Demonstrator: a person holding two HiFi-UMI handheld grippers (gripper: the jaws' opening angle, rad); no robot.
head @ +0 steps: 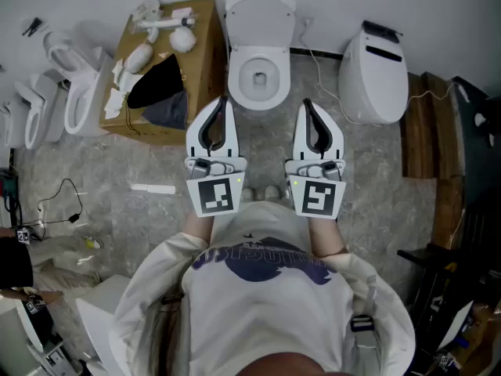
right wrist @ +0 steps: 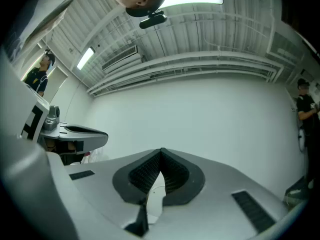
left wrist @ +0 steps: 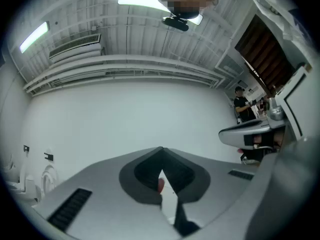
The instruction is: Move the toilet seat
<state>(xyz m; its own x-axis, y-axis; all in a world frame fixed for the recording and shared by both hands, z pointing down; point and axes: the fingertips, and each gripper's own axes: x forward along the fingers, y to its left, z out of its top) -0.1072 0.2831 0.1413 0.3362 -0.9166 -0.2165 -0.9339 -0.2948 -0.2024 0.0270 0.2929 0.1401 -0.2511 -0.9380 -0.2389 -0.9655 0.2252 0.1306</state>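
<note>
A white toilet bowl (head: 261, 53) stands against the far wall, straight ahead of me. To its right a white toilet seat unit with closed lid (head: 374, 73) lies on the floor, a thin cable trailing from it. My left gripper (head: 222, 99) and right gripper (head: 306, 102) hover side by side in front of the bowl, both shut with nothing between their jaws. In the left gripper view the closed tips (left wrist: 161, 149) point at a bare white wall, and so do the tips (right wrist: 161, 150) in the right gripper view. Neither touches the bowl or the seat.
A cardboard box (head: 168, 61) with white parts and a dark cloth sits left of the bowl. More toilets (head: 78, 92) stand at the far left. Wooden boards (head: 427, 131) lean at the right. A black cable (head: 63, 202) and a white strip (head: 153, 188) lie on the floor.
</note>
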